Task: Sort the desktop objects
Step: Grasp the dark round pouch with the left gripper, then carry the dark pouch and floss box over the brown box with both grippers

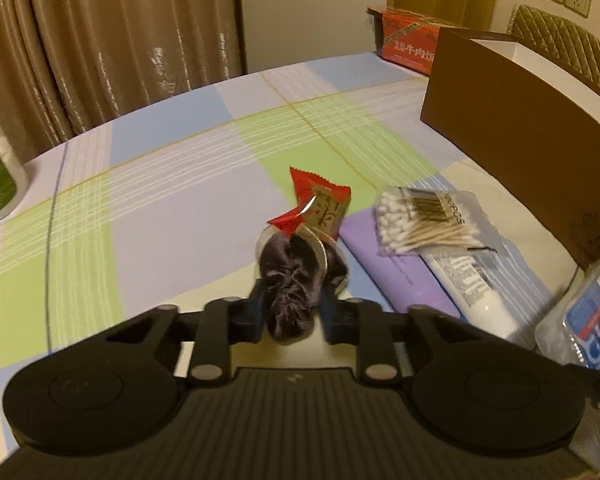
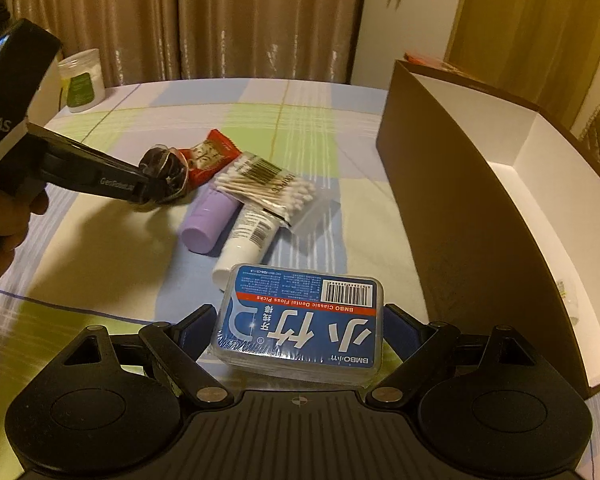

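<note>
**Jaws: left clamped on scrunchie, right straddling floss box**

Jaws of the left gripper (image 1: 294, 312) are clenched on a dark velvet scrunchie (image 1: 294, 280); cloth bunched tight between the blue pads. No earlier frame to compare. From the right wrist view, same gripper comes in from the left, a hand (image 2: 2, 216) on its handle, tip over the pile.

Left to right on the counter (image 1: 160, 200), plaid cloth cover:
- white jar with green label (image 2: 80, 82), far left edge, well apart from the rest
- red snack packet (image 1: 320, 204), just behind the scrunchie, touching it
- lilac tube (image 2: 208, 220), lying flat
- bag of cotton swabs (image 2: 268, 188), resting across the lilac tube and a white tube (image 2: 246, 236)
- blue dental floss pick box (image 2: 300, 320), nearest, label up

Right gripper (image 2: 300, 332): jaws spread wide, one on each side of the floss box. Small gaps show at both pads, so not gripping.

Brown open box (image 2: 460, 220) with white inside stands at the right, beside the pile. Orange carton (image 1: 408, 40) behind it at the far edge.
</note>
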A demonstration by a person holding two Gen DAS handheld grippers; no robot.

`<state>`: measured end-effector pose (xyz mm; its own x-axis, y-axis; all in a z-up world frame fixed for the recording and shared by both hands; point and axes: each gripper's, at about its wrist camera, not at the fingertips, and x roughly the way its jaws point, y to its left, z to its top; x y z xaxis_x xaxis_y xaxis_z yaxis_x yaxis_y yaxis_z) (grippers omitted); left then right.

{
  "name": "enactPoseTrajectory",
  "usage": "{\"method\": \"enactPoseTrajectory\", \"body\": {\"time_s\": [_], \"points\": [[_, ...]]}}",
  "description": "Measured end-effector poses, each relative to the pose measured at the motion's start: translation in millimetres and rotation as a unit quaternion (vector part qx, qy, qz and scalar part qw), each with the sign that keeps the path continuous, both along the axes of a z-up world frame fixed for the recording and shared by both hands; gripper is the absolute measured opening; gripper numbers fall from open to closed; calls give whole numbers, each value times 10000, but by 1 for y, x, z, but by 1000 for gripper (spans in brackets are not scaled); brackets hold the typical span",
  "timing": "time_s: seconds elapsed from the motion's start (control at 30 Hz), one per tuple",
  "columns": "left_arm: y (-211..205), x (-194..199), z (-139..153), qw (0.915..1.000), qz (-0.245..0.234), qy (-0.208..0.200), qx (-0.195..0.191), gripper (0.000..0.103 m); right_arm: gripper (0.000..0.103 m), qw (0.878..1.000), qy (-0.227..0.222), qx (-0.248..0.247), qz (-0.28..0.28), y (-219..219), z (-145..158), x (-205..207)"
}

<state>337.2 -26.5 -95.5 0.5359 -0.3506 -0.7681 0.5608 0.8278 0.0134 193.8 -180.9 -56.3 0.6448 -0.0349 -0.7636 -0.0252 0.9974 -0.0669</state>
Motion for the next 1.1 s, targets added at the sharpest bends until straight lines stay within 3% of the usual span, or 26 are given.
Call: {"method": "enactPoseTrajectory", "body": {"time_s": [0.53, 0.8, 1.1], "points": [[30, -88, 49, 9991, 64, 128, -390, 16, 88, 9985, -356, -144, 393, 6, 44, -40], [3, -129, 91, 9974, -213, -48, -683, 16, 88, 9981, -561, -84, 246, -21, 82, -73], [-60, -179, 133, 9949, -452, -316, -849, 16, 88, 9975, -558, 99, 423, -89, 120, -103]]}}
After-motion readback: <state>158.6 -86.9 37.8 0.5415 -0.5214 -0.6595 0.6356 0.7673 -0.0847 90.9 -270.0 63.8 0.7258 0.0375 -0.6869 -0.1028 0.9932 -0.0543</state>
